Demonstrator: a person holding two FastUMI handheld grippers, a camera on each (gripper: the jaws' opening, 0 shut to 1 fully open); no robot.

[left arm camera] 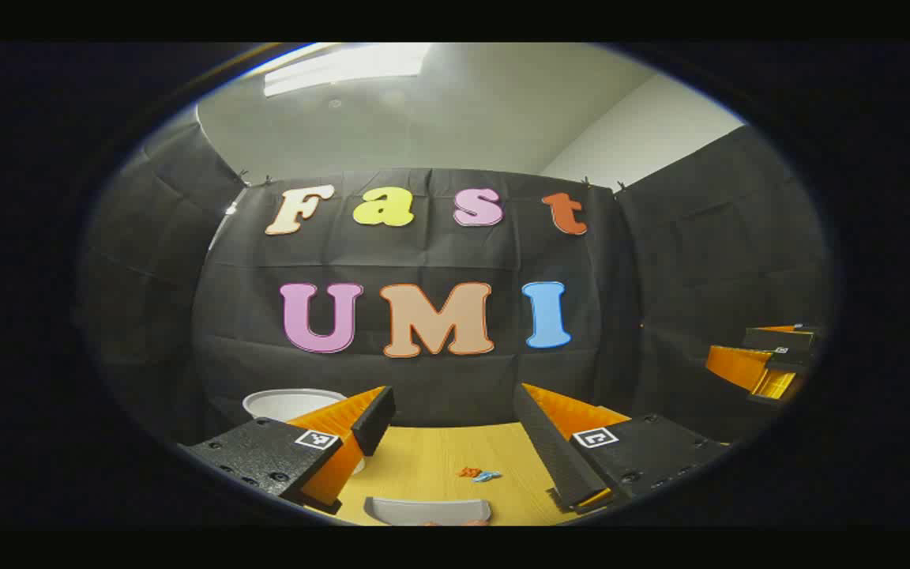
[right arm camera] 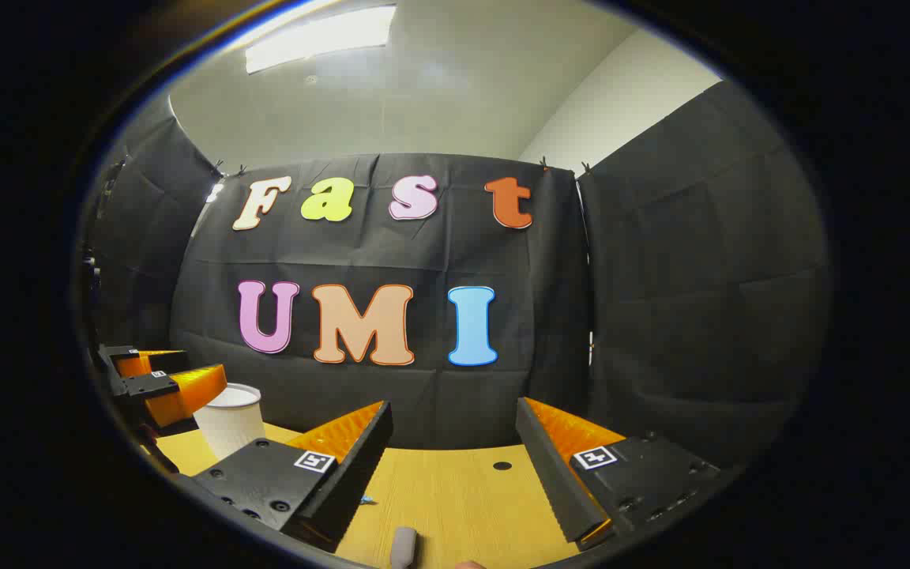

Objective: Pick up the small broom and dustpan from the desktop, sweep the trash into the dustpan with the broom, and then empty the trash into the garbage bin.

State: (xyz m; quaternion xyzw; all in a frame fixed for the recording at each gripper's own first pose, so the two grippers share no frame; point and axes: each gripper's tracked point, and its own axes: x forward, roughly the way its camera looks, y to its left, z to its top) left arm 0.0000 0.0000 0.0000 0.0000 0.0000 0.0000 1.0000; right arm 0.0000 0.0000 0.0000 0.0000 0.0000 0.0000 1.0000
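In the left gripper view my left gripper (left arm camera: 453, 399) stands open above the wooden desktop (left arm camera: 431, 458). Between its fingers lie small orange and blue trash bits (left arm camera: 479, 474). Nearer, at the bottom edge, sits the pale grey dustpan (left arm camera: 427, 510). The white garbage bin (left arm camera: 293, 403) stands at the back left. My right gripper (right arm camera: 453, 411) is open too, held over the desktop (right arm camera: 455, 490) with nothing in it. A grey rounded handle end (right arm camera: 404, 545), perhaps the broom's, lies below it, and a blue scrap (right arm camera: 366, 499) shows by its left finger. The bin (right arm camera: 230, 423) is at the left.
The right gripper (left arm camera: 771, 363) appears far right in the left gripper view; the left gripper (right arm camera: 151, 375) appears far left in the right gripper view, beside the bin. A small dark hole (right arm camera: 502, 465) marks the desktop. Black cloth walls close the back and sides.
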